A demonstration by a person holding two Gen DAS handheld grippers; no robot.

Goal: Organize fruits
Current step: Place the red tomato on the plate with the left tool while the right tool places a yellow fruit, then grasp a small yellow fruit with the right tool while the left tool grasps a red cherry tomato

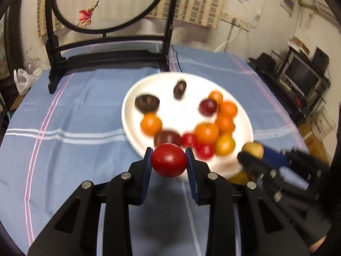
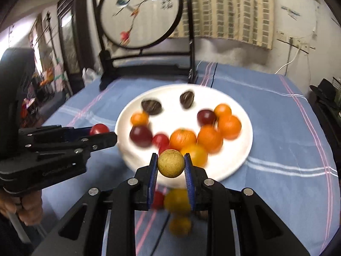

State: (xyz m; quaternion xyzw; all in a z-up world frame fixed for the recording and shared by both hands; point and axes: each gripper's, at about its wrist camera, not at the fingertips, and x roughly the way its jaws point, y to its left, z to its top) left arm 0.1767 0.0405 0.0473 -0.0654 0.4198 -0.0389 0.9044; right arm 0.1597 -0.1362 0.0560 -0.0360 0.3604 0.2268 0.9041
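Scanning for writing first: only blurred dark characters on the round painted screen (image 1: 102, 2), unreadable. On to the white plate (image 1: 136, 98) on the blue-clothed table (image 1: 74, 111): orange, red and dark purple cherry tomatoes (image 1: 206, 132) crowd its near and right side, with two dark brown pieces toward the back. The left gripper (image 1: 168, 160) has its fingers clenched on a red tomato (image 1: 168, 160) above the plate's near rim. The right gripper (image 2: 171, 163) pinches a tan round fruit (image 2: 171, 163) over that same near edge. A few yellow and red fruits (image 2: 177, 200) lie on the cloth beneath.
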